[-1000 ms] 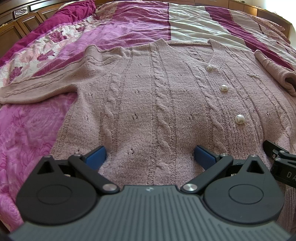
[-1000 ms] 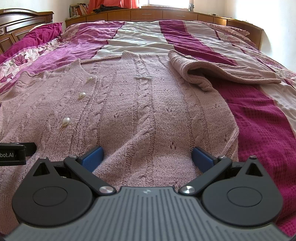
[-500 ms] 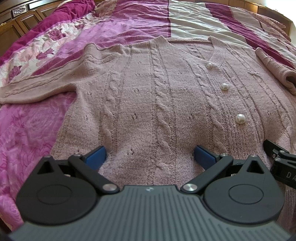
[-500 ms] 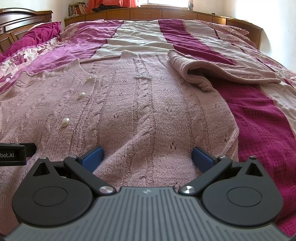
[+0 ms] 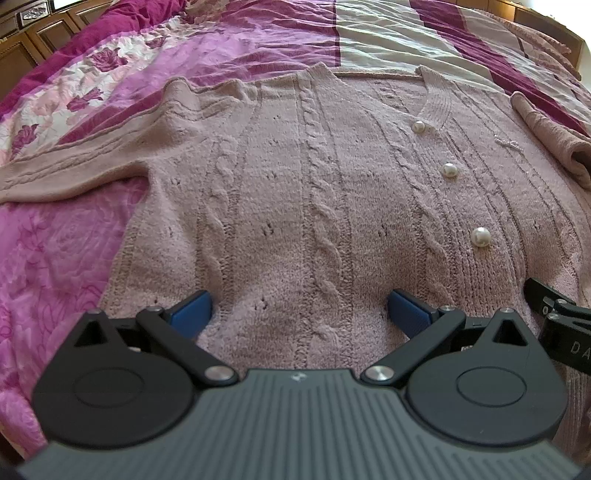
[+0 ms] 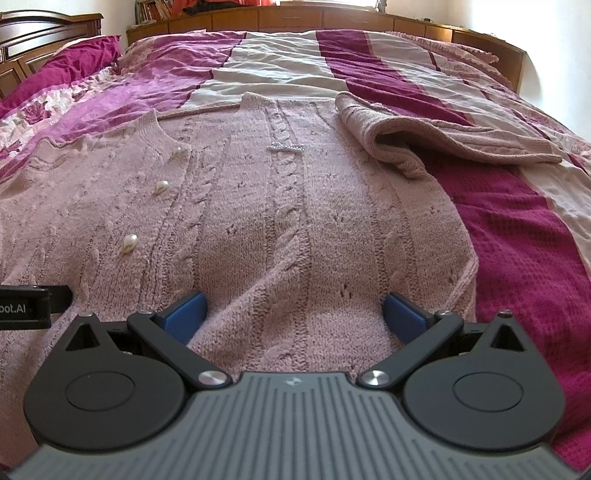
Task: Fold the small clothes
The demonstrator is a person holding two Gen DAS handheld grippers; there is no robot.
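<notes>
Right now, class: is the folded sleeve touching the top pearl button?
Apart. The right wrist view shows the folded sleeve lying well right of the top pearl button, with bare cardigan knit between them.

This is a bedroom in a home. A wide bed (image 6: 369,62) fills both views, covered by a striped magenta, cream and floral bedspread (image 5: 122,92), with a carved wooden headboard (image 6: 48,26) at one side, low wooden cabinets (image 6: 332,18) along the far wall, and books (image 6: 151,7) stacked there.
</notes>
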